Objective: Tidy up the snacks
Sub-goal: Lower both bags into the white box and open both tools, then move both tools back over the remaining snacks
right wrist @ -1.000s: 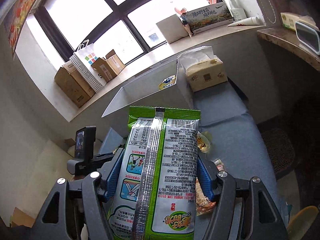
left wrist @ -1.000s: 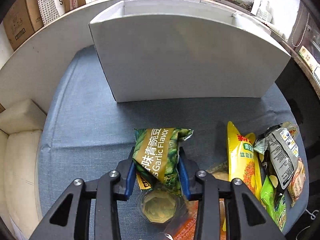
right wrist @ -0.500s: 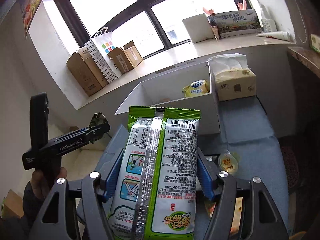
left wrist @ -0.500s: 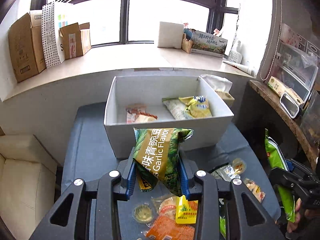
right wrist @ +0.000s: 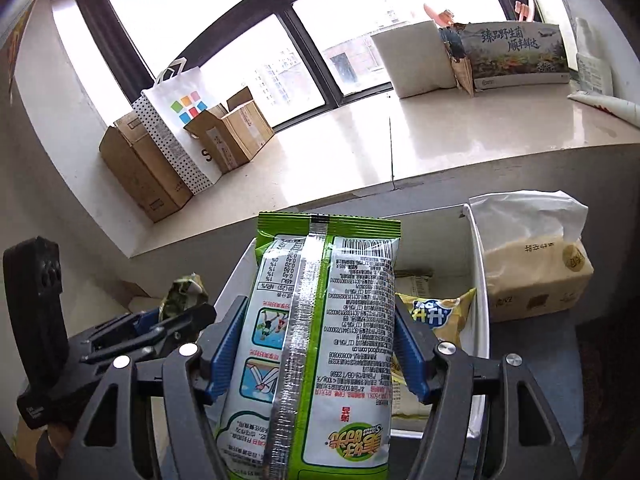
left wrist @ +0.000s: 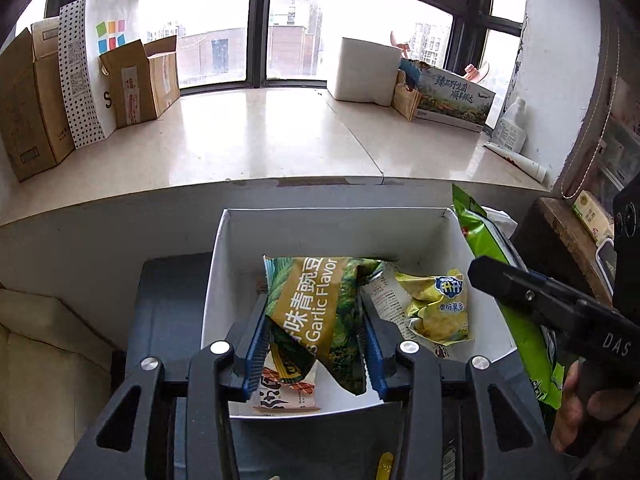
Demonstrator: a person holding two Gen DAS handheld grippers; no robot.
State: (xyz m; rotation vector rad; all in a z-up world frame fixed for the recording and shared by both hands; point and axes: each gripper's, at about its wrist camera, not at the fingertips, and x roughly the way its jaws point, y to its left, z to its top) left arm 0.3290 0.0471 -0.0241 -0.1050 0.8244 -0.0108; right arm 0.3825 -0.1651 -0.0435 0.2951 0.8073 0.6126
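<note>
At your ten o'clock, cardboard boxes (left wrist: 32, 104) and a dotted paper bag (left wrist: 86, 68) are sitting on the windowsill (left wrist: 256, 136); a tissue pack (right wrist: 536, 276) is lying at three.

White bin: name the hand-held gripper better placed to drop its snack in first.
Left. The left hand-held gripper holds the garlic pea bag above the white bin; the right one's green bag hangs near its rim.

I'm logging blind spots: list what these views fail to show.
- Left wrist: white bin floor, hidden by garlic pea bag in left gripper.
- Right wrist: bin's middle, hidden by green snack bag in right gripper.
- Right wrist: bag's bottom, cut off.
</note>
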